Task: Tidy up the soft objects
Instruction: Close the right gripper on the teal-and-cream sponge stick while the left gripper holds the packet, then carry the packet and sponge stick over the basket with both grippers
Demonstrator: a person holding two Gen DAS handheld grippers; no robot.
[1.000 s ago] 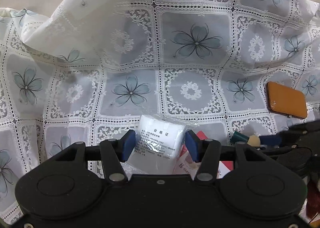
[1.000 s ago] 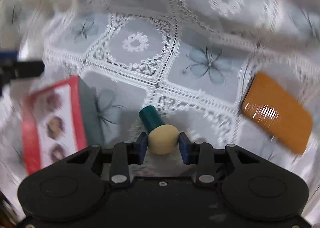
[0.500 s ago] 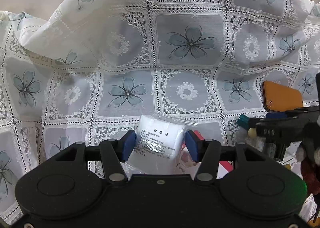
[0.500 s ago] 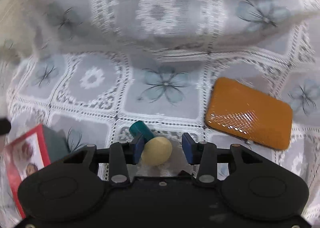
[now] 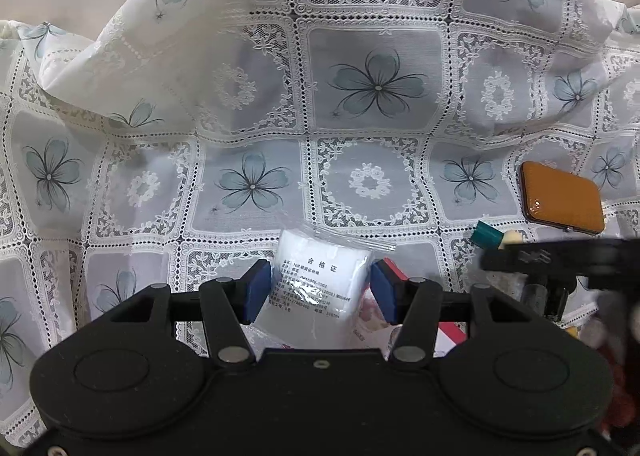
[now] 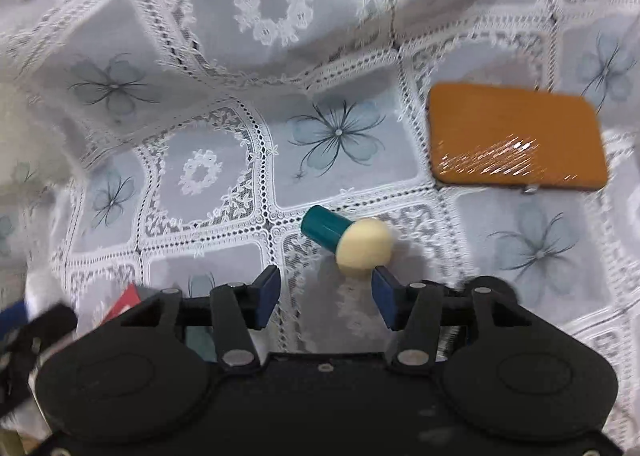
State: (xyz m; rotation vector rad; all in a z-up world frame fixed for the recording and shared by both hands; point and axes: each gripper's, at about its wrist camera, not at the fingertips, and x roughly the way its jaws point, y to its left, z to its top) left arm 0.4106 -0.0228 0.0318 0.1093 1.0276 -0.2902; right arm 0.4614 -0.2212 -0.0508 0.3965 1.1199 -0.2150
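Two sets of tongs here, doing very different things. Left tongs (image 5: 316, 292) sit low in the middle of their frame, pads pinching a white packet (image 5: 318, 288) of cotton-looking stuff with a printed label, same as a second ago. The change is on the right: the right tongs (image 6: 324, 292) have just been opening, and the mushroom-shaped sponge (image 6: 348, 238) with the teal handle that was squeezed between the pads a second ago now lies loose on the lace-covered desk (image 6: 200, 175), just ahead of the right pad, nothing gripping it. It's lower centre in the right view, with an orange case (image 6: 516, 143) well off toward the upper right. From the left camera the sponge (image 5: 494, 236) shows at the right edge just below that case (image 5: 562, 197). My read: that one's been dropped off, so the packet probably goes next, maybe beside it.
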